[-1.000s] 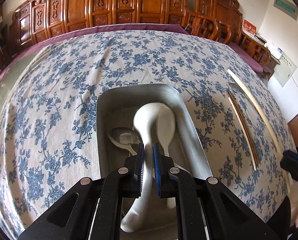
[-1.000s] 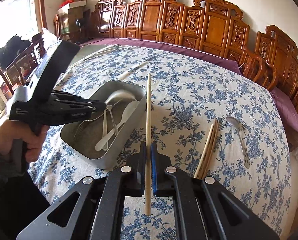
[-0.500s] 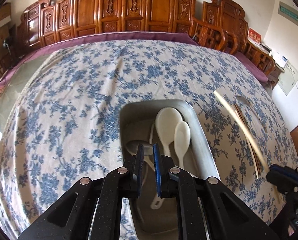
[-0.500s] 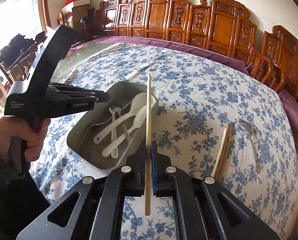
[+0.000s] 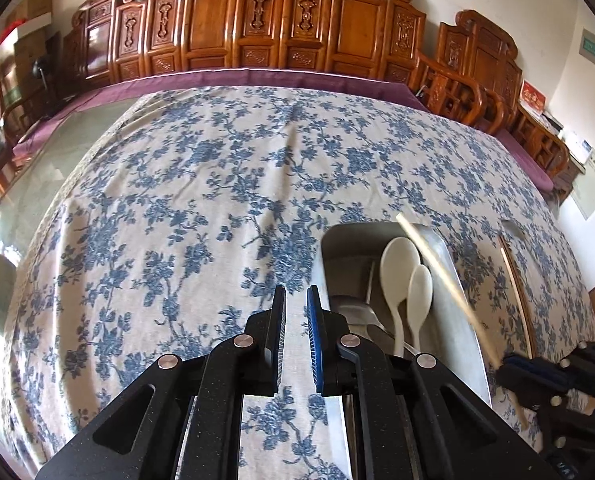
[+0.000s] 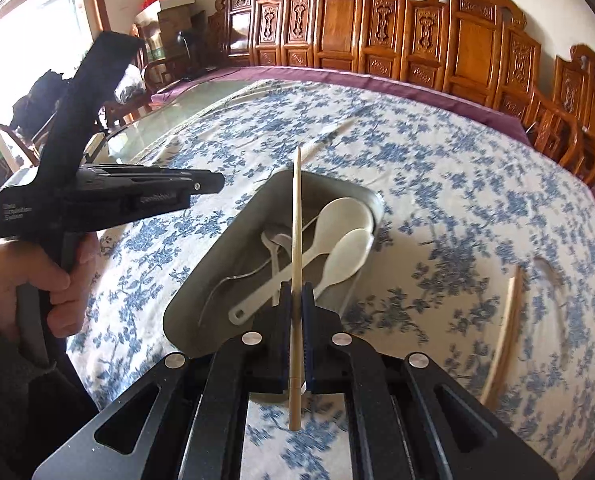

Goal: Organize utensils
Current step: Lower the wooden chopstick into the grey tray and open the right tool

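Note:
A grey metal tray (image 6: 201, 292) on the floral tablecloth holds two white spoons (image 6: 337, 220), a metal spoon and other utensils. My right gripper (image 6: 296, 292) is shut on a pale wooden chopstick (image 6: 296, 240) and holds it lengthwise above the tray. In the left wrist view the chopstick (image 5: 437, 268) slants over the tray's right rim (image 5: 457, 320). My left gripper (image 5: 296, 300) is empty, its jaws a narrow gap apart, over the cloth left of the tray. It also shows in the right wrist view (image 6: 201, 186).
More chopsticks (image 6: 505, 332) and a metal spoon (image 6: 549, 272) lie on the cloth right of the tray. Carved wooden chairs (image 6: 397, 28) ring the far side of the table. A bare glass edge (image 5: 25, 184) shows at the left.
My left gripper let go of the white spoon in the tray and pulled back to the left. My right gripper carried the chopstick over the tray.

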